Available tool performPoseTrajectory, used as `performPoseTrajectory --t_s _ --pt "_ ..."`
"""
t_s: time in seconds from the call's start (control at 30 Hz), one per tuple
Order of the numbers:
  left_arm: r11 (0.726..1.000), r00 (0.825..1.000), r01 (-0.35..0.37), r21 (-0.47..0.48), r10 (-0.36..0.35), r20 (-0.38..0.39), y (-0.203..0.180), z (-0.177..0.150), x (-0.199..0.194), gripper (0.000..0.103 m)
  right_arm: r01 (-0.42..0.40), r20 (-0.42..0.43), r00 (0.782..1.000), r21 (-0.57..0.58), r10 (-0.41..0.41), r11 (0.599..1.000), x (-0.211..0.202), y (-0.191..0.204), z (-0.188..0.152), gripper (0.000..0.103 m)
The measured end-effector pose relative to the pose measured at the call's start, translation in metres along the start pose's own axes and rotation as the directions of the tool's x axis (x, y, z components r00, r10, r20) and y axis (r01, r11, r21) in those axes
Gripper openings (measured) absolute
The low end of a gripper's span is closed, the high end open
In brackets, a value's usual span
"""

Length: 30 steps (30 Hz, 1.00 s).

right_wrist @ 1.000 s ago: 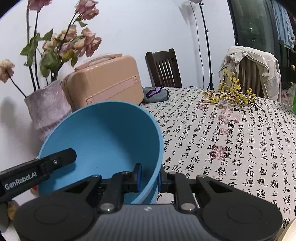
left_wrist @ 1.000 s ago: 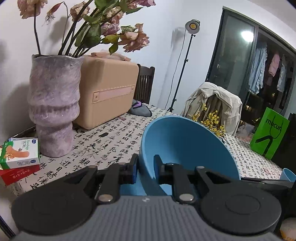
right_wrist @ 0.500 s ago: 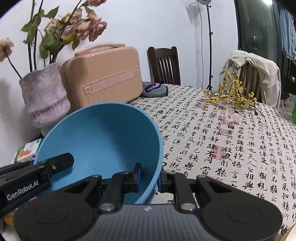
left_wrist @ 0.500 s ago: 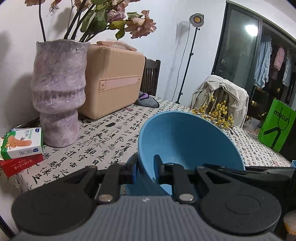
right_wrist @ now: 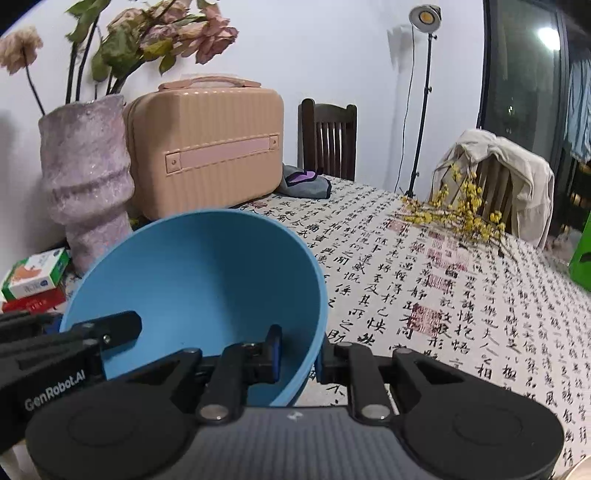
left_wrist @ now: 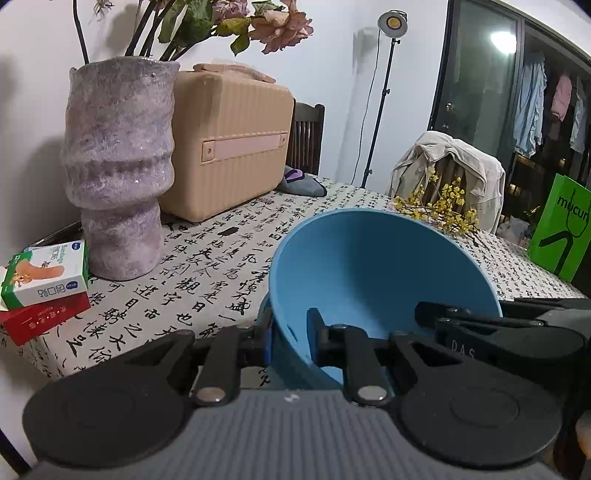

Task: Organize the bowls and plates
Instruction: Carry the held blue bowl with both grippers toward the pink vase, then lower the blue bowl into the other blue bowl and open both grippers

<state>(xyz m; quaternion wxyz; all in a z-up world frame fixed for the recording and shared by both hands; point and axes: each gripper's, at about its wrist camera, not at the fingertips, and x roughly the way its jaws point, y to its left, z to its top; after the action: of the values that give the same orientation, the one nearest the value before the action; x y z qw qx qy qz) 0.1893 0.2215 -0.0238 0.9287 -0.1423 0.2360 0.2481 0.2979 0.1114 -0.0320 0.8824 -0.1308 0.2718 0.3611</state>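
Both tools are clamped onto the same blue bowl [left_wrist: 380, 273] right now: my left tool [left_wrist: 290, 338] has its jaws nearly closed on the rim on the bowl's left side, one finger outside the wall and one inside, and my right tool [right_wrist: 297, 354] is doing the same thing on the opposite rim, pinching the wall between its pads. So the bowl hangs tilted between the two, its opening tipped toward the cameras, just above the near edge of the surface [right_wrist: 461, 295] with the calligraphy-print cloth. Can't really tell from these angles whether the bottom of the bowl is touching the cloth or just off it, since my own tools block that part. In the left wrist view the right tool shows up as the black arm poking in on the right, and in the right wrist view the left one pokes in from the left. Off to the left on the surface stands a fuzzy purple vase [left_wrist: 118, 166] with dried roses, with a peach-coloured case [left_wrist: 229, 140] right behind it and a green-and-white box [left_wrist: 46, 275] stacked on a red box [left_wrist: 44, 319] beside its base. Farther back there's a grey pouch [right_wrist: 304, 184], a spray of yellow flowers [right_wrist: 458, 214] lying on the cloth, a dark wooden chair [right_wrist: 328, 136], another chair with a beige jacket [right_wrist: 517, 177] draped over it, a lamp on a stand [right_wrist: 424, 18] and a green bag [left_wrist: 557, 232].
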Motion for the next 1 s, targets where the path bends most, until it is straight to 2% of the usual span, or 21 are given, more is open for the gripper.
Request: performPoseTrajectory --t_s 0.37,0.6,0.7,1.0 --pt "1.000 1.000 0.014 -0.008 -0.014 0.000 0.005 -0.002 0.004 0.018 0.029 0.010 1.000 -0.026 -0.029 0.999 0.006 0.003 -0.006 0.019" --pt "0.999 0.999 0.036 -0.019 -0.036 0.011 0.006 0.003 0.004 0.023 0.028 0.008 1.000 0.003 -0.028 1.000 0.006 -0.003 -0.004 0.019" --pt "1.000 0.999 0.010 -0.009 -0.009 0.044 0.005 0.006 0.000 0.028 0.032 0.007 0.999 0.010 -0.032 0.999 0.006 -0.006 -0.004 0.019" --pt "1.000 0.999 0.006 -0.025 -0.004 0.045 0.012 0.011 0.003 0.027 0.020 0.003 1.000 0.035 -0.020 0.999 0.008 -0.009 -0.004 0.017"
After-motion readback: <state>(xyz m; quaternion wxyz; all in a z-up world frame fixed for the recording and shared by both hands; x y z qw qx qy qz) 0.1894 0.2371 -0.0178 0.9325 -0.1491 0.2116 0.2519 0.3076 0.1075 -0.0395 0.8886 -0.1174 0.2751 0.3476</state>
